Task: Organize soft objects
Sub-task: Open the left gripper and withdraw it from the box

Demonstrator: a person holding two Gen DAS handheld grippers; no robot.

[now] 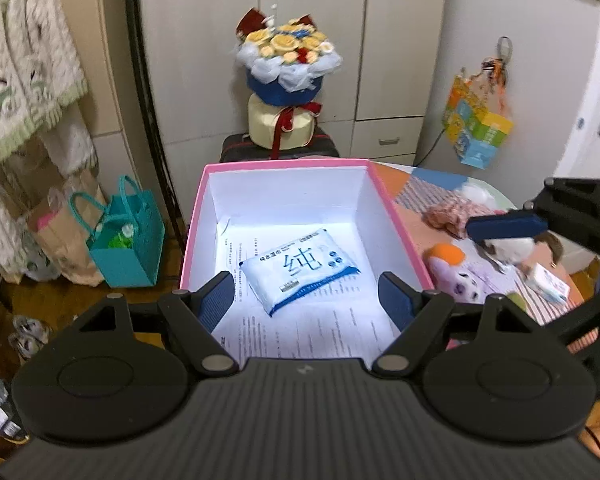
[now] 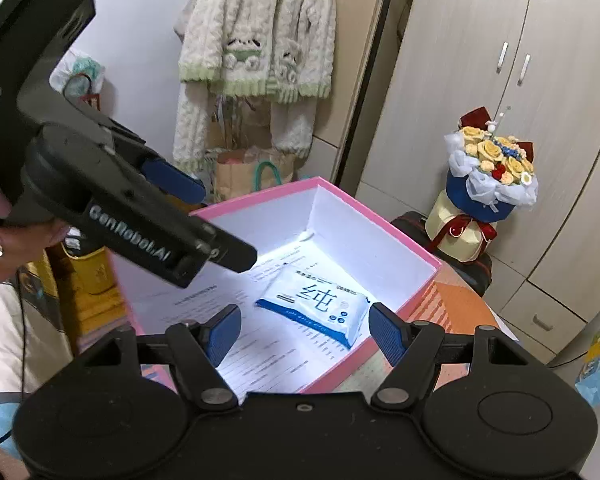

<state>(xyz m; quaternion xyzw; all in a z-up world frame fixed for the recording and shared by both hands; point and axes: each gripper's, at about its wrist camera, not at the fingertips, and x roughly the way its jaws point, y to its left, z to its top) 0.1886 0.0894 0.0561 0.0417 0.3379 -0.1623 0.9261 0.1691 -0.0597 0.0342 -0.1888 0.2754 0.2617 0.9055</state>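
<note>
A white and blue pack of wipes point(image 1: 300, 268) lies inside the pink box point(image 1: 396, 216) on printed paper. My left gripper point(image 1: 306, 300) hovers over the near end of the box, open, with nothing between its pads. In the right wrist view the same pack point(image 2: 316, 300) lies in the box point(image 2: 404, 228), and my right gripper point(image 2: 306, 332) is open above it, holding nothing. The left gripper point(image 2: 225, 226) reaches in from the upper left, held by a hand point(image 2: 3, 240). A plush toy point(image 1: 460, 276) with an orange ear and a pink fabric piece point(image 1: 448, 214) lie on the table right of the box.
A blue pad of the right gripper point(image 1: 508, 226) hangs over the table's soft things. A small carton point(image 1: 548, 284) lies near the table edge. A flower bouquet point(image 1: 287, 64) stands on a case behind the box. Bags point(image 1: 127, 240) stand on the floor at the left.
</note>
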